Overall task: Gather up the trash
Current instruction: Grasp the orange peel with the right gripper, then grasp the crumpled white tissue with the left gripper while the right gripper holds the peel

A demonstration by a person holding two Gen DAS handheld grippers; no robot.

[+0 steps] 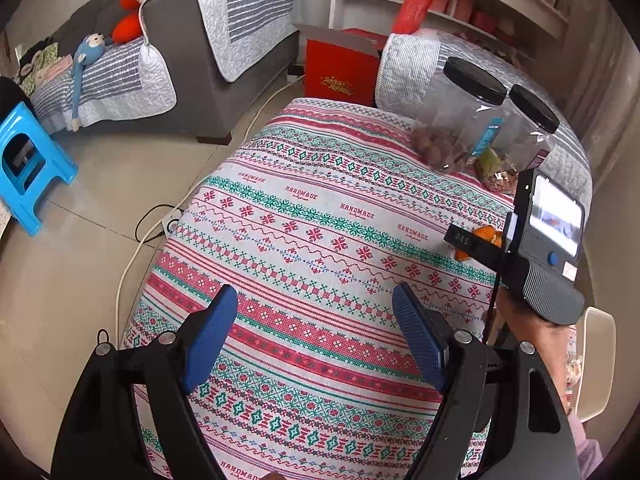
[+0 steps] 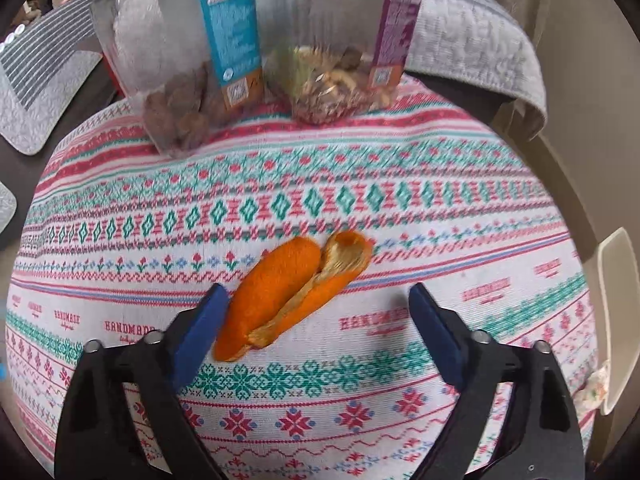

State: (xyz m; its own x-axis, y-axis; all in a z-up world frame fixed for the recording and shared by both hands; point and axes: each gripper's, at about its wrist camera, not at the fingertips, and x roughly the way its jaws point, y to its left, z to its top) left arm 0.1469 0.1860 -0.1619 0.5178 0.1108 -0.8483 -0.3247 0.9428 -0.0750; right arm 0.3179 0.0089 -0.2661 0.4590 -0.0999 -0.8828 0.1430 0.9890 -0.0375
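A: Nearest the lens in the right wrist view, the right gripper [image 2: 314, 312] has its blue fingers [image 2: 204, 320] spread wide, holding nothing. The orange peel [image 2: 276, 296] lies on the table [image 2: 400, 200] between them, closer to the left finger, almost touching its tip.

B: And the left gripper [image 1: 316, 328]?

A: Fingers spread too, nothing between them, hovering over a bare stretch of the patterned tablecloth [image 1: 300, 240].

B: What does the left view give that the right doesn't?

A: The room: a grey sofa [image 1: 192, 60] beyond the table's left edge, open tiled floor [image 1: 100, 184] between them with a white cable [image 1: 132, 256] running along it, a red box [image 1: 340, 72], a blue stool [image 1: 28, 160]. It also shows the right gripper's body from outside, with only a sliver of the peel past it.

B: And the right view alone?

A: The peel whole: curled, orange skin up, pale pith showing on one piece. The two clear jars [image 2: 192, 60] stand well behind it, near the far edge of the table; the left view shows their black lids [image 1: 476, 80].

B: Room around the peel?

A: Bare cloth on all sides; a pale chair back [image 2: 620, 320] sits just off the right edge.
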